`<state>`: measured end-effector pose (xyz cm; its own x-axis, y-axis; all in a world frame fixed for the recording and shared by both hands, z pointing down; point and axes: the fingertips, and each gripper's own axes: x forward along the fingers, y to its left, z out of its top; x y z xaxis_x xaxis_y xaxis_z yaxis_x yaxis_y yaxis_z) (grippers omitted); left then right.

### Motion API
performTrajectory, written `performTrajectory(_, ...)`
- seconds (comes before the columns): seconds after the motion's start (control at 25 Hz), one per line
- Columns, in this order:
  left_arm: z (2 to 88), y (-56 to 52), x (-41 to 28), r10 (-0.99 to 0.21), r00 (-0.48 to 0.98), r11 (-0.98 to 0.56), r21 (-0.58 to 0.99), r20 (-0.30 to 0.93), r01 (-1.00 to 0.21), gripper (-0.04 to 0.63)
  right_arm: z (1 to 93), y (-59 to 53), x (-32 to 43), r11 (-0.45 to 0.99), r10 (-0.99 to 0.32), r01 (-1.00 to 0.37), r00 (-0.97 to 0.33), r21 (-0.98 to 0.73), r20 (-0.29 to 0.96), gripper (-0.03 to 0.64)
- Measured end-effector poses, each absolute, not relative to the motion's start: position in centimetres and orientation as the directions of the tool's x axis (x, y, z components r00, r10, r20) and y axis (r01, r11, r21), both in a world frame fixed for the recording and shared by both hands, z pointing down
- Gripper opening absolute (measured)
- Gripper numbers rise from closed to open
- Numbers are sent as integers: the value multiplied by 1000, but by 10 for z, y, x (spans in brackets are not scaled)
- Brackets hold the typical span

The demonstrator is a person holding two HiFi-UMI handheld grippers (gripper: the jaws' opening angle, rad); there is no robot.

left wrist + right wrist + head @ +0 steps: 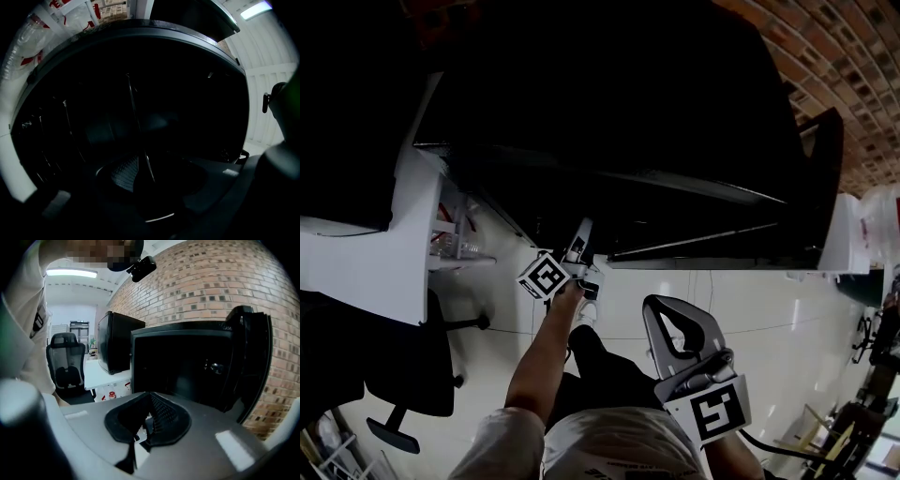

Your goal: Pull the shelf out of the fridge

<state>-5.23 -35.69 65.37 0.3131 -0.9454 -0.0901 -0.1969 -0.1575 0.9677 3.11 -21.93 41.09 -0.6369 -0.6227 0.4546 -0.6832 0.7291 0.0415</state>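
Right gripper [659, 305]: you are holding it nearest your body, above the floor and short of the fridge [609, 103]. Its fingers [165, 416] are sitting almost together, gripping nothing.

Left gripper [583, 228]: you are reaching it level into the fridge's open front. Its fingers [123, 172] are standing wide.

Shelf [694, 242]: it is sitting inside the fridge, its thin edge running into the gap between the left fingers. The dark is hiding whether they are touching it.

Fridge: black, standing with its door [825, 178] swung open to the right.

Worktop [356, 267]: white, lying left of the fridge.

Chair [412, 375]: black, standing beside the worktop.

Brick wall [834, 56]: rising behind the fridge.
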Motion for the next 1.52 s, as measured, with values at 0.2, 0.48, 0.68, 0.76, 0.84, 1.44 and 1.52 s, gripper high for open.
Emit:
performTrajectory(0.2,661,-378,-50,-956,272,-161,971,-109,-176,172,424,-226,39,747,-598,-663,-637,50,486,5)
performTrajectory(0.48,665,-406,-70,-970,195,-181,967,-146,-180,170,436,-239,50,764,-574,-643,-637,55,515,5)
performTrajectory(0.68,663,-414,-75,-977,170,-162,965,-127,-207,127,439,-246,46,786,-550,-616,-656,54,517,5)
performTrajectory(0.76,659,-415,-76,-978,163,-167,956,-129,-243,70,441,-245,45,790,-541,-612,-659,46,522,5)
performTrajectory(0.84,658,-415,-75,-979,161,-160,953,-121,-258,49,443,-244,45,790,-534,-612,-658,37,530,5)
performTrajectory(1.44,649,-415,-79,-984,85,-156,988,-155,-1,11,452,-245,43,796,-513,-605,-667,9,540,5)
performTrajectory(1.52,649,-412,-79,-984,85,-153,988,-154,15,11,452,-245,41,799,-510,-602,-670,9,539,5)
